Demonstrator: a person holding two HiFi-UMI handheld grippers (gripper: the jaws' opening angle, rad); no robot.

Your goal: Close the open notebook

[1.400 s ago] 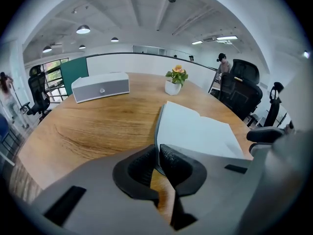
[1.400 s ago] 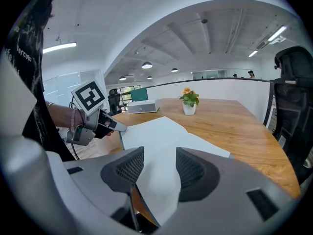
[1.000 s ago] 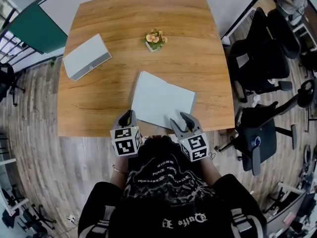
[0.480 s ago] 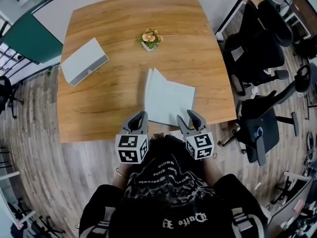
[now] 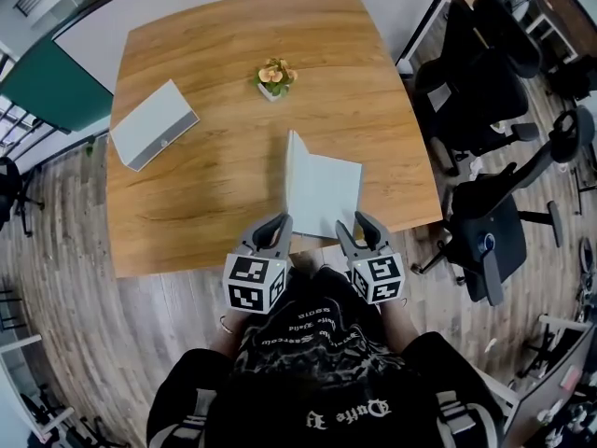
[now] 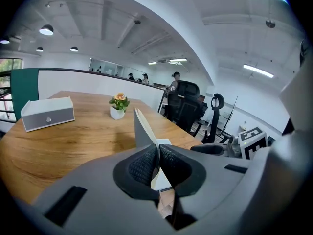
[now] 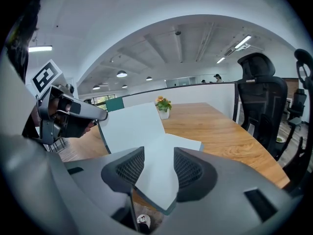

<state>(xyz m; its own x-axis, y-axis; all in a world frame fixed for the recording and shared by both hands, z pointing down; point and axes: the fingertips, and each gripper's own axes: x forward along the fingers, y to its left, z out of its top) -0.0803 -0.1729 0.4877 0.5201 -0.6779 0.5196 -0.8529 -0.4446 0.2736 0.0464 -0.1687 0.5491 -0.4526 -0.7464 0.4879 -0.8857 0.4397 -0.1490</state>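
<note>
Cover's halfway over now

A second ago the notebook (image 5: 326, 194) lay open flat at the table's (image 5: 215, 82) near edge. Now the left gripper (image 5: 278, 228), pinched on the left cover, has it upright. The right gripper's (image 5: 356, 227) jaws sit apart around the other half. I'd say it just needs folding down.

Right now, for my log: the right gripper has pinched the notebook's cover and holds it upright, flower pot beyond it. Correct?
No: it is the left gripper whose jaws are shut on the notebook cover, as the left gripper view shows. The rest stands.
</note>
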